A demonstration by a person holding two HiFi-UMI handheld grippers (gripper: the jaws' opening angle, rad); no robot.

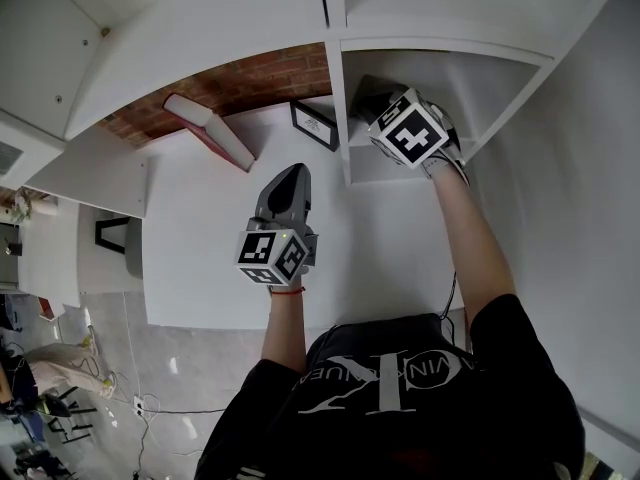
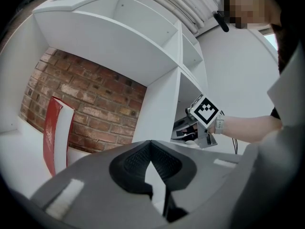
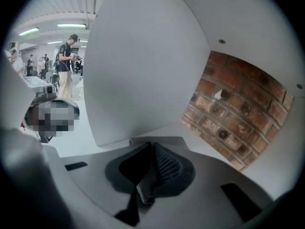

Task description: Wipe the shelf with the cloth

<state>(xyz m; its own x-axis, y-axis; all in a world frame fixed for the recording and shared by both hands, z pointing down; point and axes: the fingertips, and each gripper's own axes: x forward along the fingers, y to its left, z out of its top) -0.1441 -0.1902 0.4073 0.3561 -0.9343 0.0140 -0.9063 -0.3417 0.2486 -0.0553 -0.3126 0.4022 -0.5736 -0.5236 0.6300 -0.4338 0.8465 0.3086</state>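
Black T-shirt (image 1: 400, 408) with pale print fills the bottom of the head view. Both forearms reach up to a white shelf (image 1: 200, 238) of plain boards, backed by a red brick wall (image 1: 260, 78). Its wide left compartment holds a red-and-white book (image 1: 210, 130), leaning over, and a small dark frame (image 1: 315, 125). The left gripper (image 1: 290, 173) hovers over that board. The right gripper (image 1: 375, 106) reaches into the narrower right compartment, where the cloth cannot be made out.

In the left gripper view, the left gripper (image 2: 150, 144) has its jaws clenched tip to tip on nothing. The book (image 2: 57, 132) stands against the brick wall (image 2: 95, 99) at left. Past the upright divider (image 2: 159, 104), the right gripper (image 2: 182, 128) sits low in its compartment.

In the right gripper view, the right gripper (image 3: 151, 147) has its jaws pressed together with nothing visibly pinched. It points at the compartment's white side wall (image 3: 143, 70) and brick back (image 3: 228, 118). No view shows the cloth clearly.
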